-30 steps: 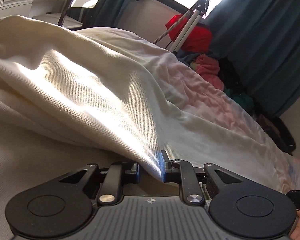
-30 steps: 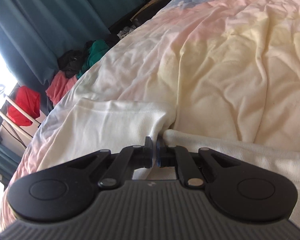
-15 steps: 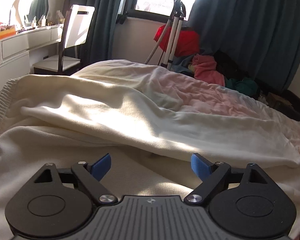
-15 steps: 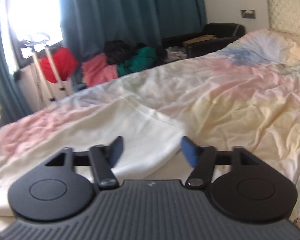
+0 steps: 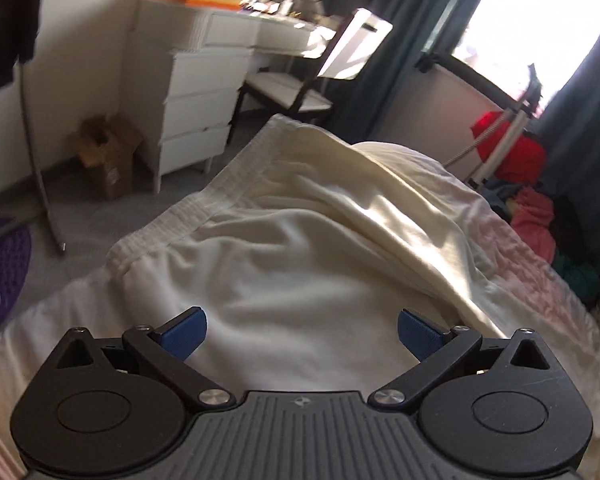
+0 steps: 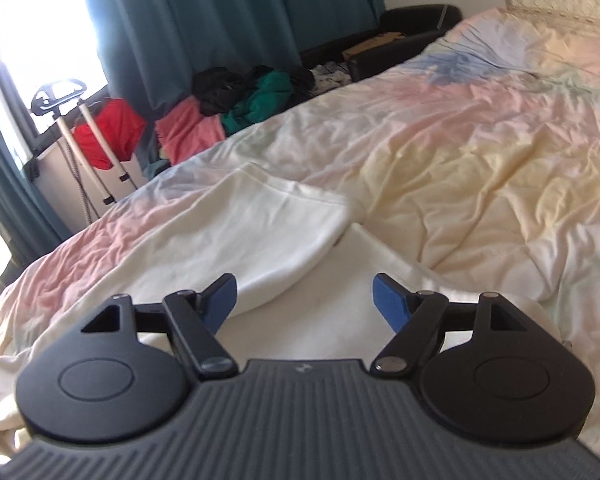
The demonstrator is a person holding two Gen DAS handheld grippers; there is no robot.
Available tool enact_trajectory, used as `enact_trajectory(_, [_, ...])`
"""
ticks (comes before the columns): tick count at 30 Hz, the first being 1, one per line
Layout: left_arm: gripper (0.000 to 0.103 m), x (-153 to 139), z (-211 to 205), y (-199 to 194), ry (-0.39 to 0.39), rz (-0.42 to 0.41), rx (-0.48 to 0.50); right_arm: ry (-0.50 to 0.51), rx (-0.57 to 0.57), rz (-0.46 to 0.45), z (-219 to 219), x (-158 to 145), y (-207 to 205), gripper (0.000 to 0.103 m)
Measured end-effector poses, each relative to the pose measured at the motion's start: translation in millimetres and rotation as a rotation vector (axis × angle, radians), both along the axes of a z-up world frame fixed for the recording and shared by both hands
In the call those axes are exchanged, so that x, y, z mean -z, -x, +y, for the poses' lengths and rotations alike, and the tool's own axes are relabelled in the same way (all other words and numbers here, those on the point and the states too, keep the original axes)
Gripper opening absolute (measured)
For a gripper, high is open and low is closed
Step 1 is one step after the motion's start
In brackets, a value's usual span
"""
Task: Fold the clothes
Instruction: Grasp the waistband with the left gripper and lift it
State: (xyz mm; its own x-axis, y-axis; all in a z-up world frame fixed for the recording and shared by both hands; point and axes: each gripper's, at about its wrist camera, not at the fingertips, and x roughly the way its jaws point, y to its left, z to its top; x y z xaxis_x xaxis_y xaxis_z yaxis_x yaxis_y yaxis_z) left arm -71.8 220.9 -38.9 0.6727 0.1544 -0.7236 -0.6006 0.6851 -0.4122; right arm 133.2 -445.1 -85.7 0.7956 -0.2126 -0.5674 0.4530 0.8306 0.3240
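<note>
A cream garment (image 5: 300,248) lies spread on the bed (image 6: 480,152), one part folded over. The left gripper (image 5: 300,332) and right gripper (image 6: 304,300) have just opened, nothing between their fingers. A fold looks finished; next they need a fresh edge to pinch.

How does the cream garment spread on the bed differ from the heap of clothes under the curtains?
The cream garment is one pale piece laid out across the bedspread; the heap of clothes is several pieces in red, pink, green and black. The garment lies fairly flat, one part lapped over another; the heap is bunched up beside the bed. The garment sits just ahead of both open claws; the heap is further off. Both are unfolded fabric.
</note>
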Motion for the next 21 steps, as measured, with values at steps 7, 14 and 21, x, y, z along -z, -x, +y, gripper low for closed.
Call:
enact_trajectory(7, [0.102, 57, 72, 29, 0.501, 0.108, -0.283, 0.068, 0.116, 0.005, -11, 1, 12, 0.077])
enact_trajectory(14, [0.084, 65, 74, 20, 0.632, -0.114, -0.137, -0.041, 0.355, -0.068, -49, 0, 51, 0.077])
enact_trajectory(21, [0.088, 61, 67, 29, 0.656, -0.257, -0.088, -0.290, 0.661, -0.071, -92, 27, 104, 0.077])
